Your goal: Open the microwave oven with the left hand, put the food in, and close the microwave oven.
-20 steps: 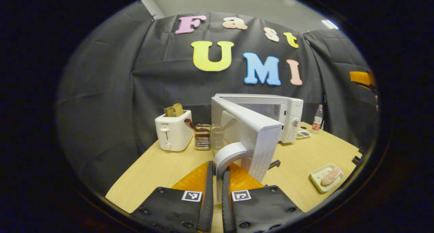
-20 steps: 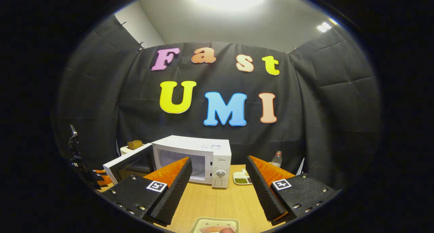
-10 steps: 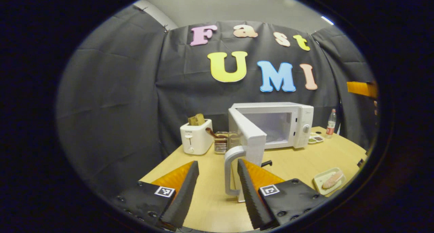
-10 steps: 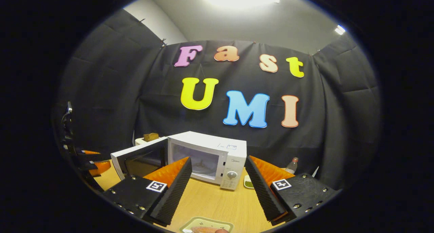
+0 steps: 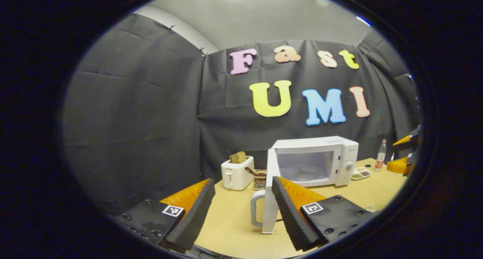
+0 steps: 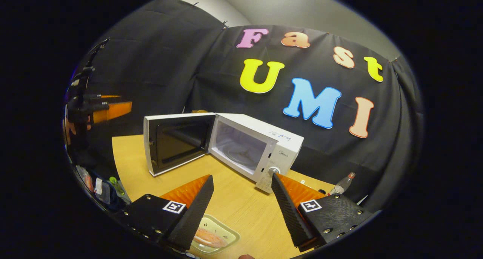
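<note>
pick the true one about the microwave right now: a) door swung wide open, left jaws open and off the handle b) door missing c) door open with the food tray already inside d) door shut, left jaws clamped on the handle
a: the microwave door stands wide open, its cavity empty, and the left gripper is spread apart with the handle free between its jaws.

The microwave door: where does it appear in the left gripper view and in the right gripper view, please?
Left gripper view: the open microwave door stands edge-on, low and centre, its handle toward the camera.
Right gripper view: the door swings left of centre, its dark inner face showing.
Shared landmark: the microwave's control dial.
</note>
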`<state>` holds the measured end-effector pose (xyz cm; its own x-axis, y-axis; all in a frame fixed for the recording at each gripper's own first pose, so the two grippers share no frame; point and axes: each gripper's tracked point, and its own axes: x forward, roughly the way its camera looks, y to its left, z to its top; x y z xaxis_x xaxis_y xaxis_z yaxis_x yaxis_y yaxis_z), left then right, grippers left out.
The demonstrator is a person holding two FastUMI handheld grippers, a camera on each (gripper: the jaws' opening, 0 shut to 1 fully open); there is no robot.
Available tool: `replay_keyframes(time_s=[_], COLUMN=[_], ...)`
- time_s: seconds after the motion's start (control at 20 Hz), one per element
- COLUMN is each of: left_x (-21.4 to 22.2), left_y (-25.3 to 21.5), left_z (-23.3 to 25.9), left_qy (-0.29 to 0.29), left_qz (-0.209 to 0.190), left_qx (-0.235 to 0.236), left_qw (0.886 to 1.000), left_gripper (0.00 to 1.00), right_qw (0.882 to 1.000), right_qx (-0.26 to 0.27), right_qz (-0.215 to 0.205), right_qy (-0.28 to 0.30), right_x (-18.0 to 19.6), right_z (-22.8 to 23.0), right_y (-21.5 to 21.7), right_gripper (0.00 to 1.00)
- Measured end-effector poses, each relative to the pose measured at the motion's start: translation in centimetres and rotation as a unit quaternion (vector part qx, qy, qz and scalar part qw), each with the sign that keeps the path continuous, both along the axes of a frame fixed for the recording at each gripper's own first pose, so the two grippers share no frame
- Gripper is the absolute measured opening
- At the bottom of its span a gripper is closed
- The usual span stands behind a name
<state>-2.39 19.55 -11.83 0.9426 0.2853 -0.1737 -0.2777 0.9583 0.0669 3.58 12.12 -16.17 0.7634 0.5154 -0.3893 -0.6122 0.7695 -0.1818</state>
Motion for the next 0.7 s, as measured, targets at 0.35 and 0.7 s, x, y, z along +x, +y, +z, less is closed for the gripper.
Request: replay_keyframes(time_s=[0.35, 0.7], left_x=[-2.9, -4.5], left_y=[-2.4, -3.8], left_z=[1.8, 2.3], left_qy=[0.004, 0.021], left_qz=[0.036, 0.067], left_qx=[0.026, 0.042], left_qw=[0.999, 0.997], left_gripper=[0.98, 1.00], right_qw=[0.986, 0.965], right_qx=[-0.050, -0.084], right_qz=[0.143, 0.215], right_qy=[0.071, 0.127], right_x=[-4.7, -7.5], right_z=[-6.5, -12.8], right_y=[0.9, 0.9], right_gripper=[0.95, 0.95])
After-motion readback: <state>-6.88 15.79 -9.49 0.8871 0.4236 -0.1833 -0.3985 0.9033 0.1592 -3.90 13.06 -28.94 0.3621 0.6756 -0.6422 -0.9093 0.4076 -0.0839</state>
